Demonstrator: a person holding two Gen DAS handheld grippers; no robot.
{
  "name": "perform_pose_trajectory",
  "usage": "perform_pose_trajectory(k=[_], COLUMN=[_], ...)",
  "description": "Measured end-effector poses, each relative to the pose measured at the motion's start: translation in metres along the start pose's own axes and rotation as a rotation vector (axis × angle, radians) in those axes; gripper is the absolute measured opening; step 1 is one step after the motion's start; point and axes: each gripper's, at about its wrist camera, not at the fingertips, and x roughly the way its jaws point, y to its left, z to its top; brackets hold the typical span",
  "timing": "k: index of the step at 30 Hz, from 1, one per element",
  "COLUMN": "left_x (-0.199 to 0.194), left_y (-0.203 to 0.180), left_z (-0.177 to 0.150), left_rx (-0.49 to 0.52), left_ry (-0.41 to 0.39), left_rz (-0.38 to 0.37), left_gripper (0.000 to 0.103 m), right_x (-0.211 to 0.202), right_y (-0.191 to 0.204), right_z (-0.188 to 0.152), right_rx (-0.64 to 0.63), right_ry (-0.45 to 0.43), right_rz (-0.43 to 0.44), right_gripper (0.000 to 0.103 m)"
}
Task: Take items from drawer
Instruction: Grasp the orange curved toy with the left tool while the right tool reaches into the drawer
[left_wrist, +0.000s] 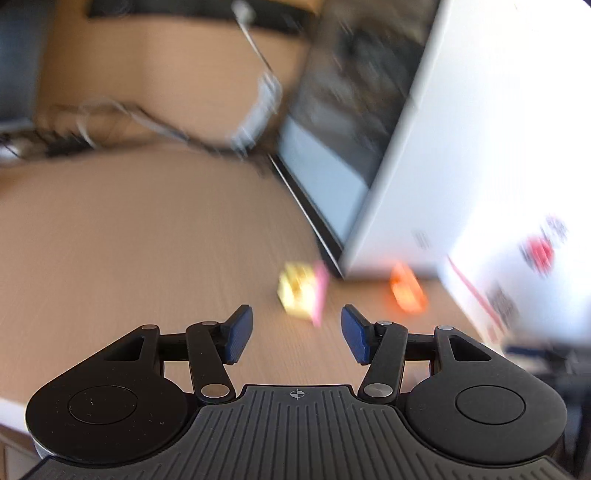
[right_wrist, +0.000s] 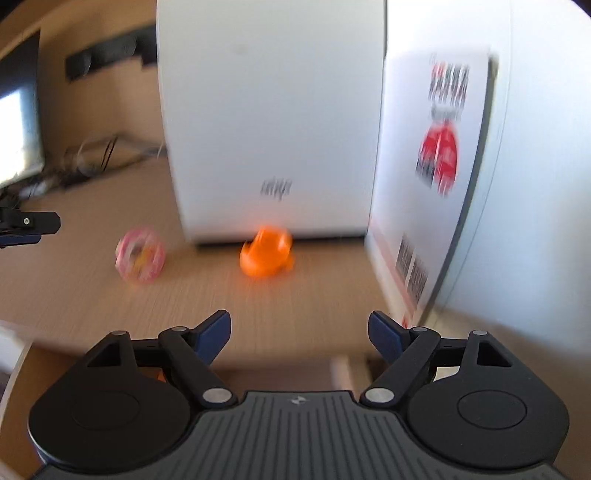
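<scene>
Above the desk (left_wrist: 129, 240) | left gripper (left_wrist: 297, 334) fingers spread, empty | right gripper (right_wrist: 299, 338) fingers spread wider, empty

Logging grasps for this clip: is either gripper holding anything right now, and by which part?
Nothing is held. The left gripper and right gripper are both open and empty; the orange toy and pink-yellow toy lie on the desk.

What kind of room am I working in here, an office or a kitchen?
Likely an office or a home desk, though blur limits certainty: a wood-grain desk top, a tall white box like a computer case, and tangled cables at the back.
</scene>
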Motion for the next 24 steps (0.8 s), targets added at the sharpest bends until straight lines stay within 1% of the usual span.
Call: perform_pose_trajectory(k=[1, 4, 7, 10, 11, 12, 14, 15, 16, 18, 20, 21, 23, 24], left_x=[0.004, 0.022, 0.044, 0.063, 0.072, 0.081, 0.094, 0.099, 0.102, 0.105, 0.108, 0.107, 0.105, 0.105], left_y=[-0.004, -0.017, -0.021, -0.023, -0.025, -0.028, -0.035, -0.038, -0.040, -0.044, -0.047, -0.044, -0.044, -0.043], left_z=[-0.004, -0.025, -0.041, -0.053, -0.056, -0.061, -0.072, -0.074, -0.076, -0.080, -0.080, -0.082, -0.083, -0.083], left_rx=[0.027, 0.103, 0.129, 0.115, 0.127, 0.147, 0.174, 0.184, 0.197, 0.218, 0.207, 0.202, 0.208, 0.205], left_ry=[0.048, 0.170, 0.264, 0.356, 0.379, 0.397, 0.420, 0.427, 0.424, 0.403, 0.393, 0.395, 0.398, 0.399], left_rz=[-0.021, -0.054, -0.070, -0.064, -0.054, -0.038, -0.022, -0.034, -0.044, -0.023, -0.018, -0.020, -0.010, -0.011], left_gripper=[0.058, 0.058, 0.057, 0.057, 0.057, 0.057, 0.057, 0.057, 0.058, 0.058, 0.057, 0.057, 0.057, 0.057], right_x=[-0.001, 0.000, 0.012, 0.013, 0.013, 0.014, 0.015, 0.014, 0.012, 0.004, 0.001, -0.002, -0.003, -0.004], right_y=[-0.002, 0.002, 0.010, 0.020, 0.023, 0.027, 0.033, 0.034, 0.035, 0.036, 0.035, 0.031, 0.019, 0.015], right_z=[-0.002, -0.015, -0.029, -0.055, -0.063, -0.070, -0.084, -0.090, -0.096, -0.104, -0.111, -0.114, -0.115, -0.115], right_rx=[-0.007, -0.025, -0.023, -0.036, -0.052, -0.076, -0.115, -0.126, -0.136, -0.163, -0.166, -0.140, -0.046, -0.030], right_ry=[0.006, 0.022, 0.113, 0.206, 0.233, 0.248, 0.271, 0.290, 0.306, 0.320, 0.344, 0.344, 0.365, 0.367], right_rz=[0.026, 0.033, 0.098, 0.133, 0.147, 0.142, 0.114, 0.107, 0.105, 0.103, 0.096, 0.097, 0.119, 0.132], right_gripper=[0.082, 0.082, 0.082, 0.082, 0.082, 0.082, 0.081, 0.081, 0.080, 0.079, 0.078, 0.076, 0.075, 0.073])
